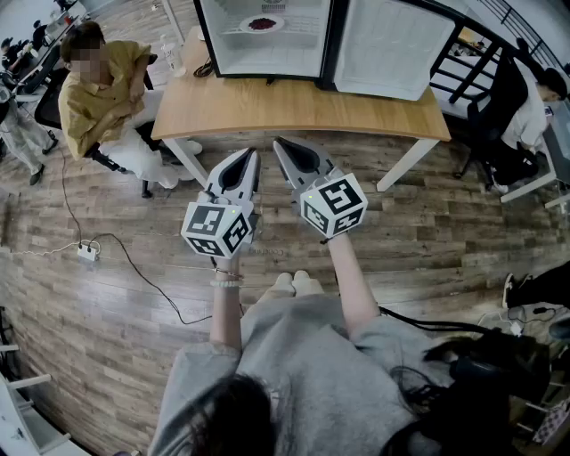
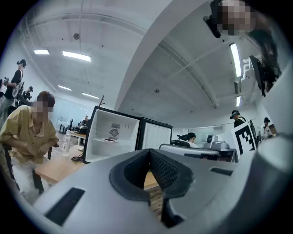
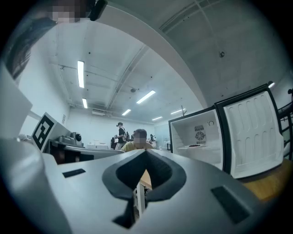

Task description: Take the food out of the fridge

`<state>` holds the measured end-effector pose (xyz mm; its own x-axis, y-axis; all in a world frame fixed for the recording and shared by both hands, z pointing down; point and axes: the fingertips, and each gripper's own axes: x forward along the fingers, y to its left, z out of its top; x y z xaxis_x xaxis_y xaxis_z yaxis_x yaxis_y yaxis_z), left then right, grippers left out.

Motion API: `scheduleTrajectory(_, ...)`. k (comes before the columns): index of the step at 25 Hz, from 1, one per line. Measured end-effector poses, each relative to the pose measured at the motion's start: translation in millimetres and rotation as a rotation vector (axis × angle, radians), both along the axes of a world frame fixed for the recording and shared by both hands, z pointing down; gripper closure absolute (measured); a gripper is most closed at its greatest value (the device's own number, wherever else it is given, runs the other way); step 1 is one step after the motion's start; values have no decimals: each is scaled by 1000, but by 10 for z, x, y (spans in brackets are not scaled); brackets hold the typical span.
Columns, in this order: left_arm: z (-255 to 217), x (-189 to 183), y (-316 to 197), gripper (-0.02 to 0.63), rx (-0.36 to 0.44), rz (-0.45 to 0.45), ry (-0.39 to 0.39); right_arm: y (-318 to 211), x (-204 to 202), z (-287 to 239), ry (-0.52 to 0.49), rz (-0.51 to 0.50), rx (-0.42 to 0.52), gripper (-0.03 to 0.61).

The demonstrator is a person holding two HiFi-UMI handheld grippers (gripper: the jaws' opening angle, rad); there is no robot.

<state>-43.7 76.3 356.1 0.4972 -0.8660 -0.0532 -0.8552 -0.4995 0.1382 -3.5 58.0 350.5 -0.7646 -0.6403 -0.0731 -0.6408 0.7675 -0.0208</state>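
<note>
At the top edge of the head view: fridge (image 1: 298, 53) open on the wooden table (image 1: 303, 107), nothing taken out yet
Upper left, a seated person (image 1: 102, 85) beside the table, not involved. Top centre, the plate of food (image 1: 262, 23) sits on a shelf inside the fridge, its dark contents too small to name. The fridge door (image 1: 392, 49) is swung wide to the right. Mid-frame, left gripper (image 1: 250, 157) then right gripper (image 1: 280, 145), side by side, both level and aimed at the fridge, well short of the table edge. Each gripper view shows its jaws pressed together with nothing between them. Judgement: door step looks done; the reach, the grip on the plate and the carry-out all remain, and the jaws must part first
</note>
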Motion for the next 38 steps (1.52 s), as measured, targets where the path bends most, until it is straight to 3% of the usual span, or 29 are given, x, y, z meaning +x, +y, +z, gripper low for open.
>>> scheduleTrajectory(15,17,123,-24,606,-1,21,-13,-50,133,73,13,30,-10,569)
scheduleTrajectory(25,23,256,-122,606,2,-11,-11,-214,291,81,-8,20,-13,569)
scheduleTrajectory(31,94,82,-229,606,-10,-68,6,-389,179,44,0,-1,5,569)
scheduleTrajectory(38,96,-35,-619,606,-13,-65,-1,-748,3,90,-27,-18,-23,569)
